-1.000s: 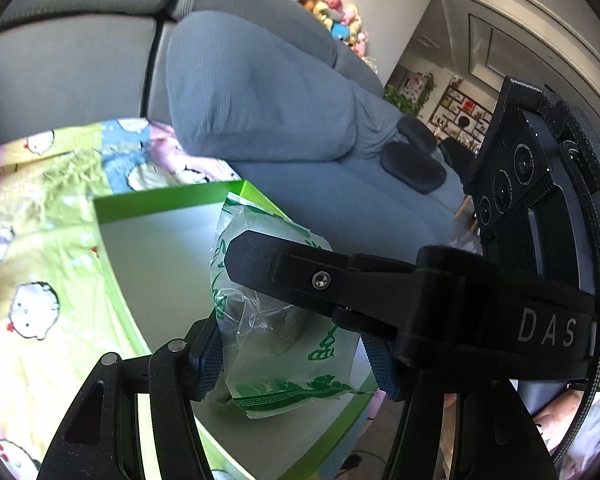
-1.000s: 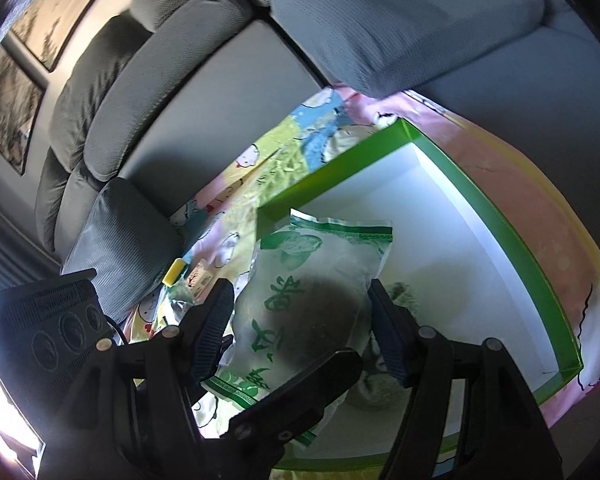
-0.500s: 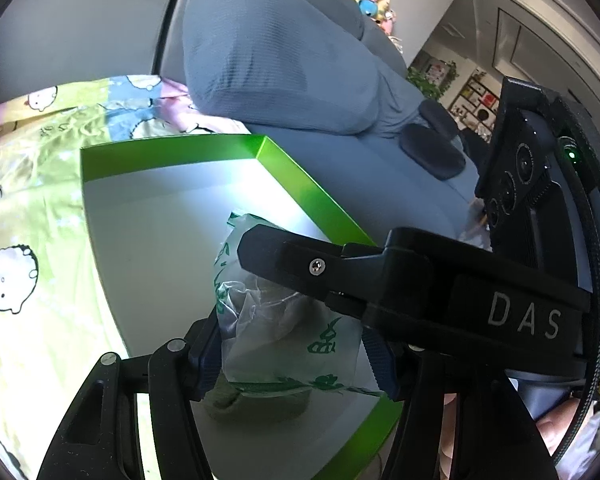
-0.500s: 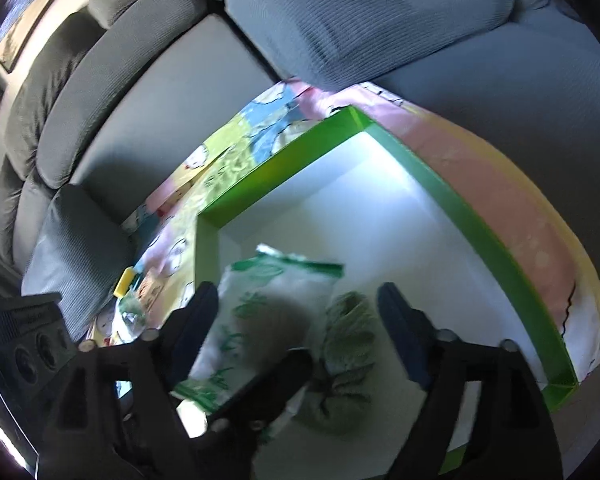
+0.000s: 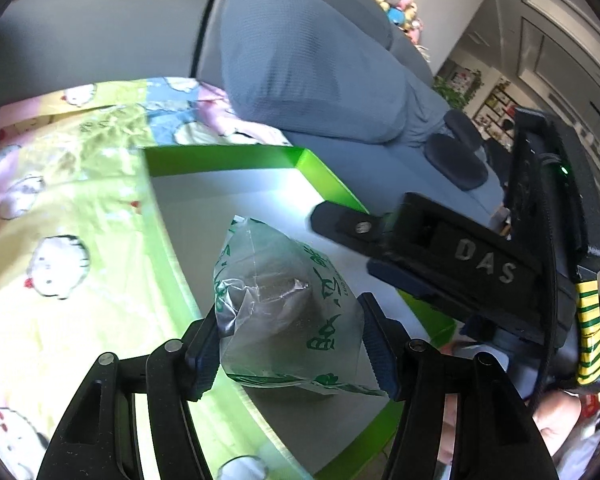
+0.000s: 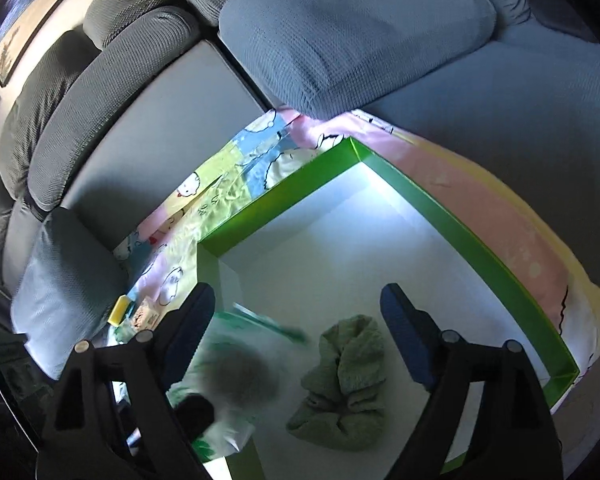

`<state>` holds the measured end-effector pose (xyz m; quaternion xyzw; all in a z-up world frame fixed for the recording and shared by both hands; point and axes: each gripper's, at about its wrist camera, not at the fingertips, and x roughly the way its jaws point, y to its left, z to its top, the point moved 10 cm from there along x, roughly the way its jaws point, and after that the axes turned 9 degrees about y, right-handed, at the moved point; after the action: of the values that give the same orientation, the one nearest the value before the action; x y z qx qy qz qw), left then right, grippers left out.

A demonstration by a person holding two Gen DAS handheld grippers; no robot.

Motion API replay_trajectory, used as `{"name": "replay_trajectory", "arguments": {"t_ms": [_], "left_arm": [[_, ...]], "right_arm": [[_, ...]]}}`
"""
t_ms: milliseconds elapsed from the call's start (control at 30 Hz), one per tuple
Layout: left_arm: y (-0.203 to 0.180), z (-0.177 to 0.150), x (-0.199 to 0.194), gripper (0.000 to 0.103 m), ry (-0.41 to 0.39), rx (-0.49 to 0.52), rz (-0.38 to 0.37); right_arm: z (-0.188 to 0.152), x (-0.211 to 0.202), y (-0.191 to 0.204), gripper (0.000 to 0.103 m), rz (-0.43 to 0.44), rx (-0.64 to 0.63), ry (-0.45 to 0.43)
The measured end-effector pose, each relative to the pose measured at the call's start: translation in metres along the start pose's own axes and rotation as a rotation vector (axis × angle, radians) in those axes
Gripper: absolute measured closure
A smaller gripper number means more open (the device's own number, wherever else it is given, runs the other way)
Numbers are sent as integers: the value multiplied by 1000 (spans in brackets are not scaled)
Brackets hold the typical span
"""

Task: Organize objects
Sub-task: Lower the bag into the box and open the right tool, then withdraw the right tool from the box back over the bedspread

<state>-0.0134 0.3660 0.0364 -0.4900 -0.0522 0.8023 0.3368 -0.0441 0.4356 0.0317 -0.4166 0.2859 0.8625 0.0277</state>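
Observation:
A clear plastic bag with green print and a dark round lump inside is pinched between the blue pads of my left gripper, which is shut on it. The bag hangs over the left wall of a green box with a white inside. In the right wrist view my right gripper stands open above the box, holding nothing. A crumpled green cloth lies on the box floor below its fingers. The bag shows blurred at the lower left, outside that gap.
The box rests on a cartoon-print sheet spread over a grey sofa, with a big cushion just behind it. A small yellow item and packets lie left of the box. A person's hand shows at the lower right.
The bag has left the gap between my right gripper's fingers and shifted left with my left gripper, toward the box's left wall. My right gripper's fingers stand a little wider.

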Motion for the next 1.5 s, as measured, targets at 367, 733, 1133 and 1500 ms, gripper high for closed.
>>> {"name": "replay_trajectory", "arguments": {"t_ms": [367,733,1133,1500], "left_arm": [[37,8,-70,26,-136,-57,5],[135,5,-146,21,-276,-120,266],[250,-42,-152,21,-213,-320,343],[285,-50,-186,22,-285,-466,311]], "right_arm": [[-3,12,15,8,-185,-40,-41],[-3,16,19,6,-267,-13,-59],[-3,29,67,3,-341,-89,-158],[-7,48,69,3,-609,-248,-175]]}}
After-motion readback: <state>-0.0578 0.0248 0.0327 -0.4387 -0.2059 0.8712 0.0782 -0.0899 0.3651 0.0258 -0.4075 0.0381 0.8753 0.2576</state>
